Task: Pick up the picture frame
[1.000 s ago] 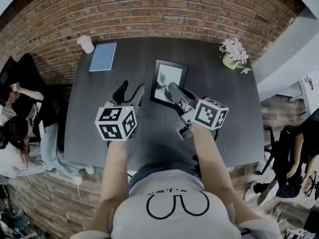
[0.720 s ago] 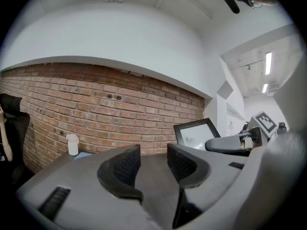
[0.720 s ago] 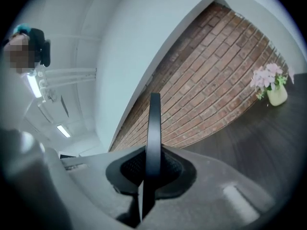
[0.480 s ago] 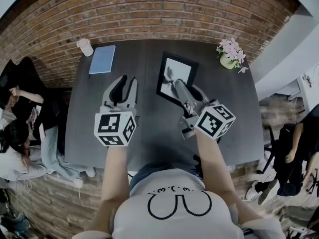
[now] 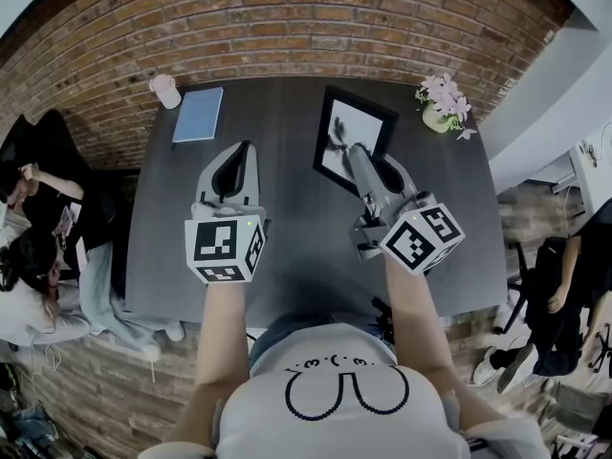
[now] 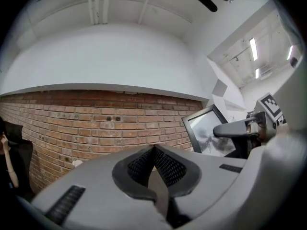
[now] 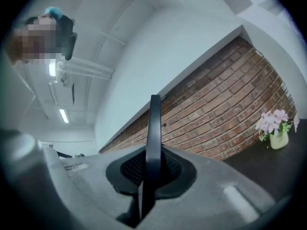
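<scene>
Above the dark tabletop (image 5: 287, 256), my right tongs (image 5: 356, 159) pinch the black rectangular picture frame (image 5: 359, 118) by its near edge, tilted. My left tongs (image 5: 239, 151) are pressed together, empty. I should grip firmly and lift steadily, avoiding swing.

Picture frame (image 5: 350, 122) higher and more upright in the right tongs (image 5: 357, 154); left tongs (image 5: 240, 153) just closed, nothing between.

free: tabletop (image 5: 282, 113) centre-left and near strip | blocked: picture frame (image 5: 354, 137) tilted right of centre, cup (image 5: 165, 89) and notebook (image 5: 198, 113) far-left, flower vase (image 5: 442, 105) far-right, brick wall (image 5: 287, 22) behind
</scene>
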{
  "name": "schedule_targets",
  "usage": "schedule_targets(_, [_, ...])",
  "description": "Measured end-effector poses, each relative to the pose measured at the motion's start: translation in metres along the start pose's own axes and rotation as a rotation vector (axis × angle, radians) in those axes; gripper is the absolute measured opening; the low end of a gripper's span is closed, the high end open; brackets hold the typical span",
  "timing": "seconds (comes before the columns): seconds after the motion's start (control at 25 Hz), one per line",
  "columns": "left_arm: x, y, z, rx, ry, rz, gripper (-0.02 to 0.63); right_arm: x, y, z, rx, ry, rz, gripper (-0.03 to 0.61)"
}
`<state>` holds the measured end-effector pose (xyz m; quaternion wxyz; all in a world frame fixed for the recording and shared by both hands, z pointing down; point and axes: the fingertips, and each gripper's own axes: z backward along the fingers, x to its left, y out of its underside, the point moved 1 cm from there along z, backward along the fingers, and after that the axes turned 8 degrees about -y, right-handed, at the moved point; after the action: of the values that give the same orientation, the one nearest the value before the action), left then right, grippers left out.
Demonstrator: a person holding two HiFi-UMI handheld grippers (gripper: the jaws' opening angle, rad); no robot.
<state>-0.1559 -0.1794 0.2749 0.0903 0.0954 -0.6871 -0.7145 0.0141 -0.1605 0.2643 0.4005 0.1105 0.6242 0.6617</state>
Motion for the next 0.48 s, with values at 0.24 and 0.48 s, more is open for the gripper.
schedule_targets(0.24, [0.0024,-0.0068,0.0031,-0.027,0.002,0.002,-0.002,0.0044,-0.0038,0.0011,-0.023,0.002,0.016,0.017])
schedule_targets(0.48, [-0.0003,-0.0109,0.0040,-0.038,0.002,-0.009,-0.002,0.0067,-0.0039,0.0016,-0.018,0.005,0.031,0.017])
